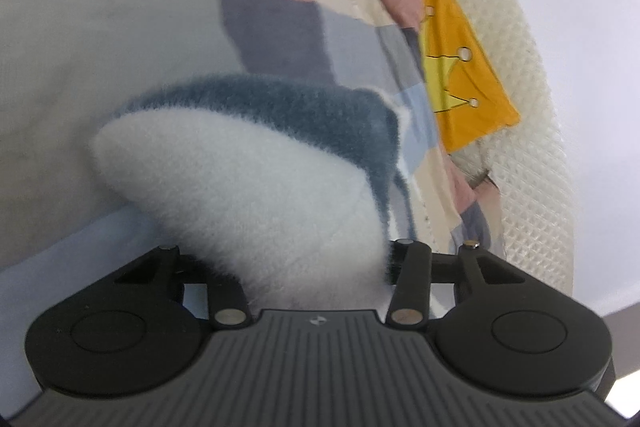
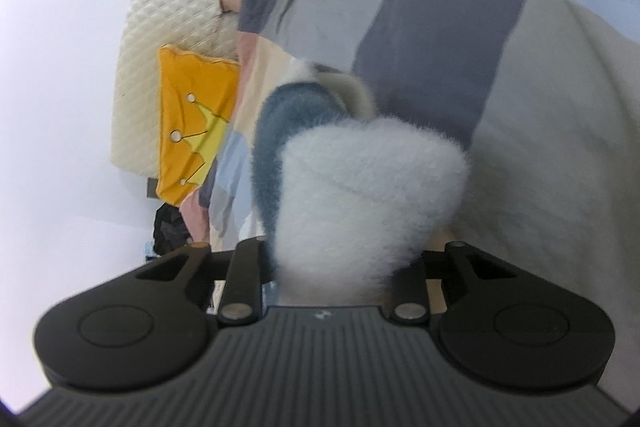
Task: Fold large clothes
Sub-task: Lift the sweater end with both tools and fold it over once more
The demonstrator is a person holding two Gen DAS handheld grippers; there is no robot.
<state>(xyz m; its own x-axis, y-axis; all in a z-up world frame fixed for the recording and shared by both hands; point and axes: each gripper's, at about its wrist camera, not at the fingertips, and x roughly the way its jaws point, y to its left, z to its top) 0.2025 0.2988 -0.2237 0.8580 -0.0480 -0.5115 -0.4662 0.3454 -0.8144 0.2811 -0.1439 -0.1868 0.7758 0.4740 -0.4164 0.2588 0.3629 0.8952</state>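
A patchwork bedspread (image 1: pixel 100 27) in grey, navy, pink and cream fills both views. Beyond it stands a cream quilted headboard (image 1: pixel 532 131), with a yellow crown cushion (image 1: pixel 468 79) against it. Above the bedspread, a fluffy white-and-blue sweater (image 1: pixel 256 167) bunches up, clamped in the left gripper (image 1: pixel 316 267) and the right gripper (image 2: pixel 340 259).

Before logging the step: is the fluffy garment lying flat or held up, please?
Held up: the garment bunches between both grippers' fingers, lifted above the bedspread.
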